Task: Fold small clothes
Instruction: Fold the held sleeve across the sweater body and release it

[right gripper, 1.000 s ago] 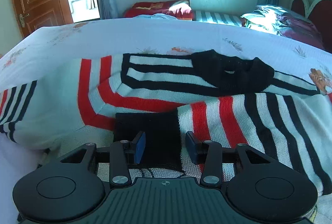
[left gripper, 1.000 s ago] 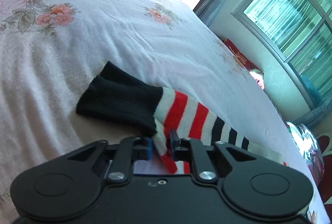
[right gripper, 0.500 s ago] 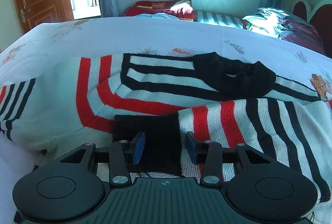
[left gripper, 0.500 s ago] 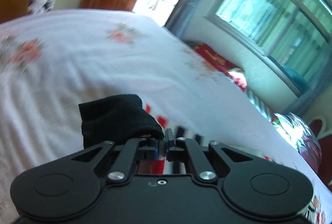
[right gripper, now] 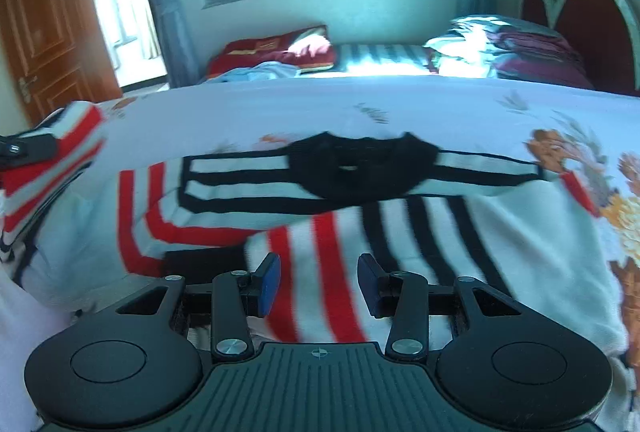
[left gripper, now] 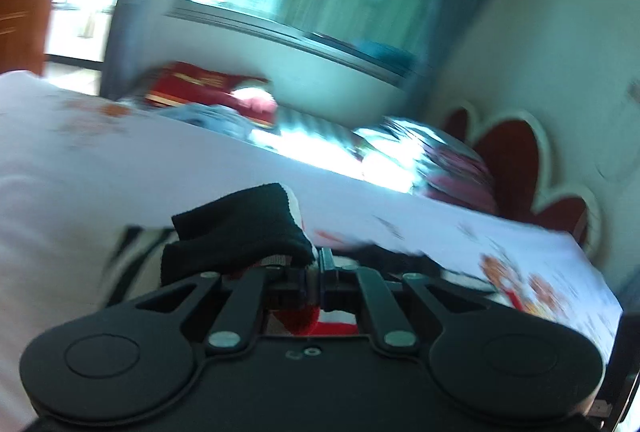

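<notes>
Sweater: knitted cloth, matt, ribbed at the black cuff; bedsheet: smooth printed cloth; right gripper: matt black plastic, metal screws; door: glossy wood.

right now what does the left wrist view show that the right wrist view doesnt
Only the left wrist view shows the left tool shut on the black ribbed cuff of the striped knit sweater's sleeve, lifted off the bed.

Only the right wrist view shows the right tool open above the red, white and black striped knit sweater, its black collar and the other sleeve folded across its front.

Both show the white floral bedsheet, window and red headboard.
</notes>
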The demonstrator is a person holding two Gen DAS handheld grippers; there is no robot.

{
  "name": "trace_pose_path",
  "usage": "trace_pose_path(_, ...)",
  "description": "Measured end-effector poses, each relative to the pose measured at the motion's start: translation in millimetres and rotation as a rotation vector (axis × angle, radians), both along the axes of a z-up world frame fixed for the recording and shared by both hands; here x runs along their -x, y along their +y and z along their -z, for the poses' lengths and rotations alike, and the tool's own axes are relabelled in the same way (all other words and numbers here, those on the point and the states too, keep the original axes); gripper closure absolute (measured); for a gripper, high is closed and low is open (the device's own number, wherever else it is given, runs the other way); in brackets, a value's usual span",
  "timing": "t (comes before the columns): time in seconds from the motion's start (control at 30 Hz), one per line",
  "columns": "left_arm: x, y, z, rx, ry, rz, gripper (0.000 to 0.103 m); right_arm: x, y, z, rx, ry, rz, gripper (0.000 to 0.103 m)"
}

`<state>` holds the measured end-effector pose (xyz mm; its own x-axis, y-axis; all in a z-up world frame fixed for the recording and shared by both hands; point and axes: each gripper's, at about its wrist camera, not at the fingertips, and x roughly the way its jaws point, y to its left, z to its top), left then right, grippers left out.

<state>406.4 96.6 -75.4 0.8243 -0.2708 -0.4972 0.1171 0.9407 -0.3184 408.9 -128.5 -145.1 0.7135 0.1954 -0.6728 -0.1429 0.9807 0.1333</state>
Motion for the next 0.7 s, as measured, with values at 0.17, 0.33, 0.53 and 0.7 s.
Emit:
trace_pose_path(0.17, -16.2, -82.0, 32.2, -0.056, 0.072, 0.199, 0.097, 11.2, -42.2, -2.7, -0.004, 0.014, 0.065, 0.060)
trace_pose_path(0.33, -13.2, -98.4, 62.6, -0.160, 0.162, 0.227, 0.062, 21.2, -64.6, -3.6, -0.046, 0.032, 0.074, 0.060)
trace_pose_path(0.53, 21.2, -66.3, 23.6, -0.256, 0.055, 0.145, 0.023, 29.8, -53.1, -13.7, -0.087, -0.018, 0.007, 0.029)
trace_pose_path(0.7, 38.0, -13.8, 24.2, -0.320, 0.083, 0.000, 0.024, 23.6, -13.8, -14.4, -0.039, -0.045, -0.097, 0.029)
